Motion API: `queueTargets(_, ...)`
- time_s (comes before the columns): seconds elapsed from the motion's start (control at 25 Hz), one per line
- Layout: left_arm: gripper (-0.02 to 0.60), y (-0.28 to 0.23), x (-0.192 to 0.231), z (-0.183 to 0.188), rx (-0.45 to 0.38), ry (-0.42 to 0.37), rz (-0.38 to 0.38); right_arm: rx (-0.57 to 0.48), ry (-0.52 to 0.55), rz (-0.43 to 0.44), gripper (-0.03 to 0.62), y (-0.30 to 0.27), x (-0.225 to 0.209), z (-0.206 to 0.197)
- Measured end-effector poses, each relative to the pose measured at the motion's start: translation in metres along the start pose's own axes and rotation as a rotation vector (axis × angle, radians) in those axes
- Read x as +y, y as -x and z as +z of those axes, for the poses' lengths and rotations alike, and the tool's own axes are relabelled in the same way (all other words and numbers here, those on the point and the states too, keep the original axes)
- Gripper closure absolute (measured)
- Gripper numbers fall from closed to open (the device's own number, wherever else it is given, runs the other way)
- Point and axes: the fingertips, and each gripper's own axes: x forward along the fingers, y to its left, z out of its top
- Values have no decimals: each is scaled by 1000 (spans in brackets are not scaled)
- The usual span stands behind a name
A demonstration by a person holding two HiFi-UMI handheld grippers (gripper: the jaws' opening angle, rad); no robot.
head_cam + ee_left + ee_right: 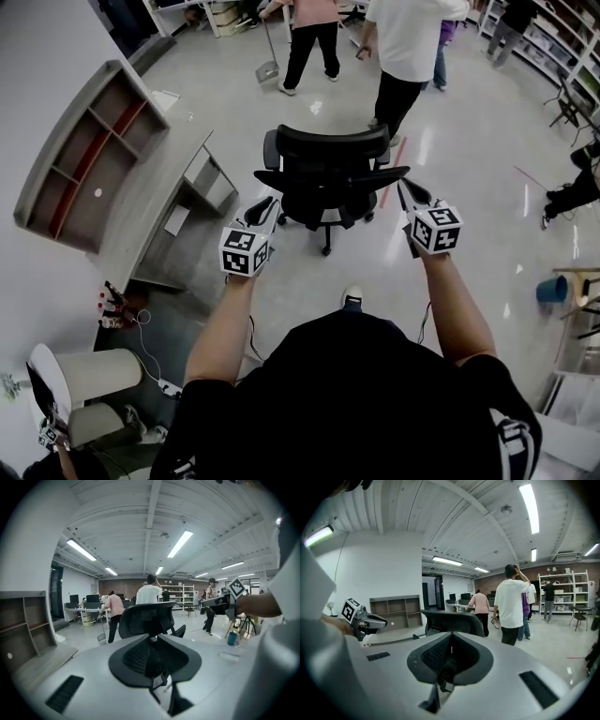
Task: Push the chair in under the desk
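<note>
The black office chair (328,173) stands on the open floor with its back toward me, to the right of the grey desk (150,211). My left gripper (272,202) hovers beside the chair's left armrest, its jaws almost together and holding nothing. My right gripper (405,187) is level with the right armrest, shut and empty. The left gripper view shows the chair's back (145,618) a short way beyond the jaws, with the right gripper (202,603) to the right. From the right gripper view the chair (454,620) is ahead and the left gripper (385,620) is at the left.
A grey shelf unit (89,155) sits on the desk against the wall. Cables and a power strip (150,361) lie on the floor at lower left. Several people (408,47) stand beyond the chair. A blue bucket (553,289) is at the right.
</note>
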Motion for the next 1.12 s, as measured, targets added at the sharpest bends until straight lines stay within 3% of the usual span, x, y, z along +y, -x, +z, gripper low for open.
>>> queueTargets(0.4, 520, -75, 24, 23, 10, 24, 52, 12, -27, 6, 595, -57, -74, 14)
queueTargets(1.12, 520, -157, 49, 34, 38, 54, 148, 6, -51, 44, 597, -124, -160, 24)
